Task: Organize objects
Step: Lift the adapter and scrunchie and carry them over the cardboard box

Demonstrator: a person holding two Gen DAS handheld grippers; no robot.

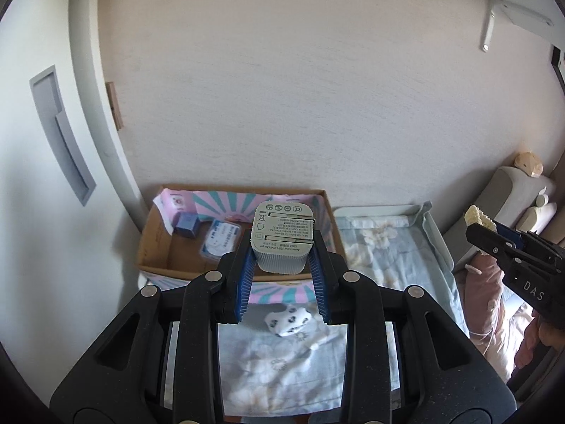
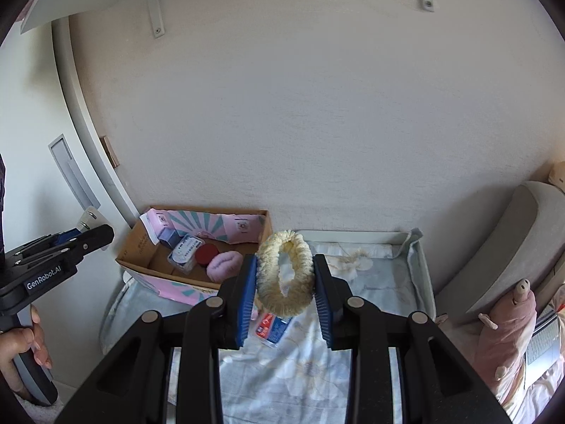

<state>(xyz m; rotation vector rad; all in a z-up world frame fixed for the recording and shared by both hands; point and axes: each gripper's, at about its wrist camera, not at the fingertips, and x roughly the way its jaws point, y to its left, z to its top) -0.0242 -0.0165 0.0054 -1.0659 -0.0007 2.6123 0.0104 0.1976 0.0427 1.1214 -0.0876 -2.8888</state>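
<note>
My left gripper is shut on a white USB wall charger, held above the front edge of the cardboard box. My right gripper is shut on a cream fuzzy hair scrunchie, held above the bed to the right of the box. The box holds a blue cube, a clear case, a red round item and a pink scrunchie. The right gripper also shows at the right of the left wrist view; the left one shows at the left of the right wrist view.
A white spotted sock and a red-and-blue packet lie on the floral sheet. A grey cushion and a pink plush toy sit at the right. A white wall and a wardrobe door stand behind and left.
</note>
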